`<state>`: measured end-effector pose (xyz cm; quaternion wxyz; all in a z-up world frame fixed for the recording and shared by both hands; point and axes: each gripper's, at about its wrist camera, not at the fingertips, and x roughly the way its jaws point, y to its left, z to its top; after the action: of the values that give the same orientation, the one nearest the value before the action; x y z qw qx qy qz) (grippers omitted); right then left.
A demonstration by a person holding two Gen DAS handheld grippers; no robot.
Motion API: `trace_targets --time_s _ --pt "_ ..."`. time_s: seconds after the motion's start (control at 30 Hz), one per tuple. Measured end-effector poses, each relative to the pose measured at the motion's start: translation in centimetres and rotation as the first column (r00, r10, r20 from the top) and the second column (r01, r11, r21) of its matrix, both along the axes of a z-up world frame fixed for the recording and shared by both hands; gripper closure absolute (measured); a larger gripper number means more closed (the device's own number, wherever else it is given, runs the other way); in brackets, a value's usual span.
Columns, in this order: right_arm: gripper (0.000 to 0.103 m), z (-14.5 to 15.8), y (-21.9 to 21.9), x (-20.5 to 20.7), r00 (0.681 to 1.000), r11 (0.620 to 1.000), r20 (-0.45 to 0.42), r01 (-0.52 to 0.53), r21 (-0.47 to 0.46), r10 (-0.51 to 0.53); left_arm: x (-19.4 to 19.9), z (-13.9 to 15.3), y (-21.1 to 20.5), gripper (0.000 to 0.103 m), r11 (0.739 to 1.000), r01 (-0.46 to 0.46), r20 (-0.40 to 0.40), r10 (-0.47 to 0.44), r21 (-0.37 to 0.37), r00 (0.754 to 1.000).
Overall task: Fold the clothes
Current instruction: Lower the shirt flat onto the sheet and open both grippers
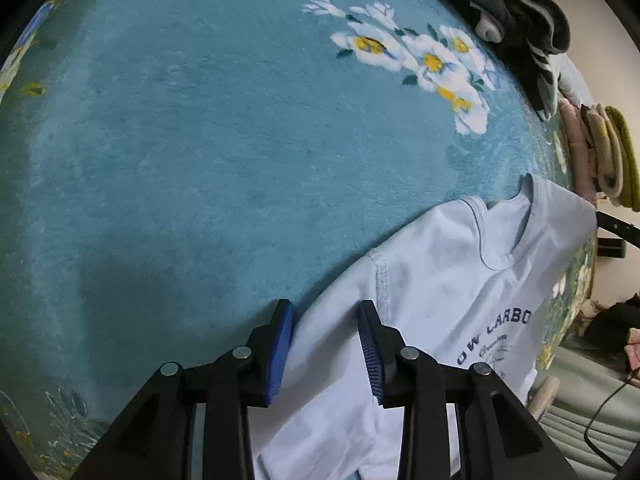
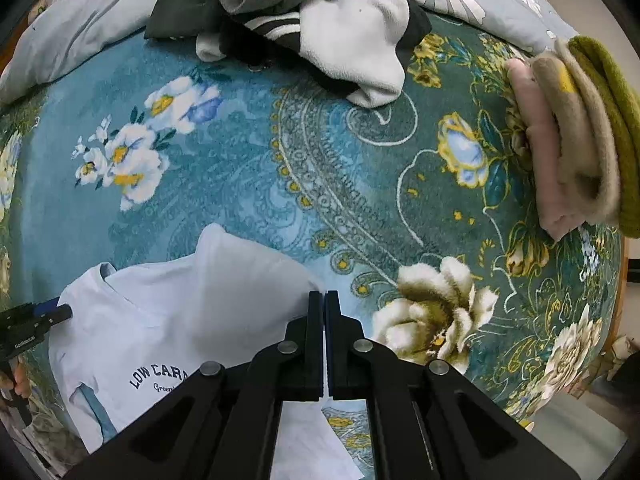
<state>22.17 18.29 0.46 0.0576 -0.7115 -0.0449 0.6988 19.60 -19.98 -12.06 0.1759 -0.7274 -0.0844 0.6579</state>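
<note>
A white T-shirt (image 1: pixel 432 280) with dark "LOW CARBO" print lies front-up on a teal floral blanket (image 1: pixel 200 140). My left gripper (image 1: pixel 326 306) is open, its blue-padded fingers (image 1: pixel 280 344) straddling the shirt's sleeve without closing on it. In the right wrist view the same T-shirt (image 2: pixel 152 320) shows at lower left, its near side lifted and blurred toward my right gripper (image 2: pixel 324 294). That gripper is shut, seemingly pinching the shirt's edge. The left gripper (image 2: pixel 52 314) shows at the shirt's far shoulder.
A loose heap of dark, grey and white clothes (image 2: pixel 320 20) sits at the back of the blanket (image 2: pixel 248 168). A folded stack of pink, beige and olive items (image 2: pixel 580 140) lies at the right edge. Pale bedding (image 2: pixel 80 20) is at the back left.
</note>
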Motion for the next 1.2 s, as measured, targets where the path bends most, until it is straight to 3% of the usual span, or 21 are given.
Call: trace_targets --time_s 0.03,0.07,0.1,0.23,0.3,0.4,0.5,0.63,0.83,1.03,1.07,1.17,1.2 --pt "0.102 -0.2 0.0 0.1 1.000 1.000 0.004 0.002 0.001 -0.002 0.1 0.0 0.3 0.077 1.000 0.004 -0.003 -0.004 -0.001 1.000" --pt "0.102 -0.3 0.0 0.2 1.000 1.000 0.006 0.005 0.000 -0.005 0.3 0.1 0.6 0.095 1.000 0.009 -0.005 -0.009 -0.001 1.000" --pt "0.102 -0.5 0.1 0.3 1.000 1.000 0.009 0.008 0.000 -0.008 0.4 0.1 0.9 0.099 1.000 0.013 -0.007 -0.013 -0.002 1.000" --pt "0.103 -0.1 0.1 0.5 1.000 1.000 -0.012 0.007 0.007 -0.007 1.4 2.4 1.9 0.100 1.000 0.005 -0.092 -0.007 -0.028 0.996" --pt "0.103 1.4 0.0 0.1 0.998 1.000 -0.063 0.009 -0.002 -0.009 1.4 4.5 1.6 0.100 0.999 -0.019 -0.150 0.015 -0.026 0.989" --pt "0.103 4.3 -0.7 -1.3 0.986 1.000 -0.165 -0.016 -0.023 0.012 0.2 8.7 0.5 0.100 0.997 -0.025 -0.300 0.001 -0.077 0.954" --pt "0.103 5.4 -1.8 -4.0 0.971 0.998 -0.231 -0.062 -0.017 0.057 -2.9 10.6 -1.1 0.100 0.990 -0.025 -0.376 -0.029 -0.139 0.926" --pt "0.103 2.1 -2.7 -8.1 0.977 0.998 -0.203 -0.069 0.002 0.068 -7.2 7.4 -1.7 0.099 0.977 -0.036 -0.349 -0.041 -0.211 0.936" --pt "0.103 -1.4 -4.1 -11.9 0.982 0.992 -0.152 -0.105 0.068 0.115 -12.0 4.4 -1.8 0.099 0.973 -0.015 -0.302 -0.056 -0.229 0.952" --pt "0.103 -2.4 -4.3 -12.3 0.986 0.991 -0.112 -0.119 0.056 0.124 -11.8 3.8 -2.2 0.098 0.990 -0.044 -0.234 0.012 -0.134 0.972" --pt "0.099 -2.3 -4.3 -12.1 0.986 0.992 -0.110 -0.119 0.044 0.123 -11.5 4.0 -2.7 0.096 0.992 -0.055 -0.230 0.028 -0.114 0.973" --pt "0.074 -1.5 -4.1 -11.6 0.987 0.993 -0.116 -0.111 0.026 0.113 -10.1 5.1 -4.8 0.089 0.990 -0.106 -0.229 0.082 -0.093 0.970" --pt "0.074 -0.9 -4.0 -11.2 0.986 0.994 -0.129 -0.105 0.018 0.106 -9.7 5.5 -5.5 0.088 0.988 -0.124 -0.234 0.100 -0.093 0.967"
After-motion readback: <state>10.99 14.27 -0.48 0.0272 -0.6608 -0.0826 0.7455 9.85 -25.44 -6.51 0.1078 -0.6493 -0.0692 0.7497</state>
